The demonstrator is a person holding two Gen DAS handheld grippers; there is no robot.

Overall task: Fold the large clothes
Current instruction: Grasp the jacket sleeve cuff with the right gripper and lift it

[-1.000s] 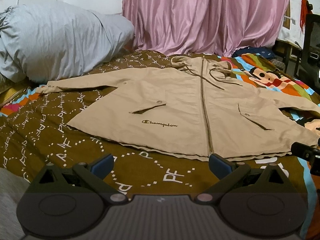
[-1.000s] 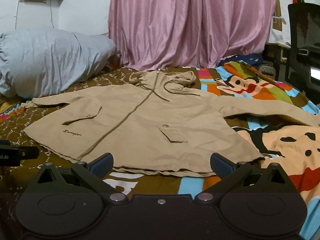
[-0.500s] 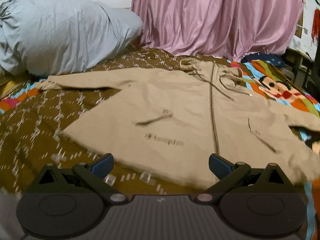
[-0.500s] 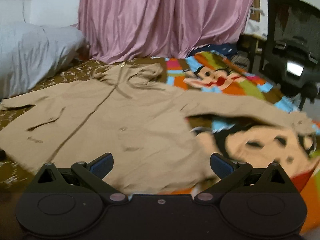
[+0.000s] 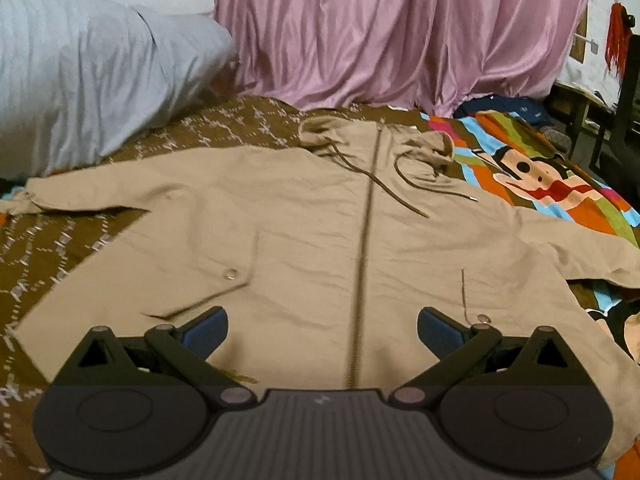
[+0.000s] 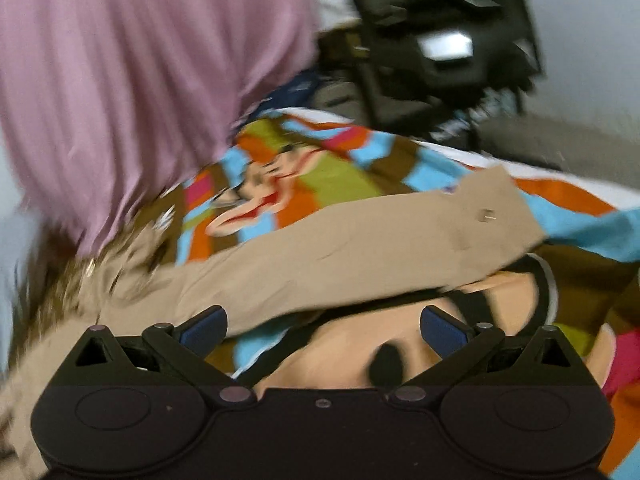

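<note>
Jacket: tan hooded zip jacket lies face up and spread flat on the bed, hood toward the curtain, both sleeves stretched out to the sides, no fold made yet.
Right sleeve: the right sleeve runs across the cartoon-print blanket, its cuff with a small snap lying at the far end; the picture is smeared by motion.
Change, left: a second ago the left gripper looked at the whole garment from beyond the hem; it now sits low over the lower front, the zipper running between its spread, empty jaws.
Change, right: the right gripper has swung away from the jacket body toward the sleeve; jaws wide apart, holding nothing, the sleeve's lower edge just ahead of the left pad.
Meaning: probably the approach to a first fold, the right side heading for the sleeve or cuff to bring it across the chest.
Surroundings: brown patterned bedspread, grey pillow, pink curtain, black office chair behind.
</note>
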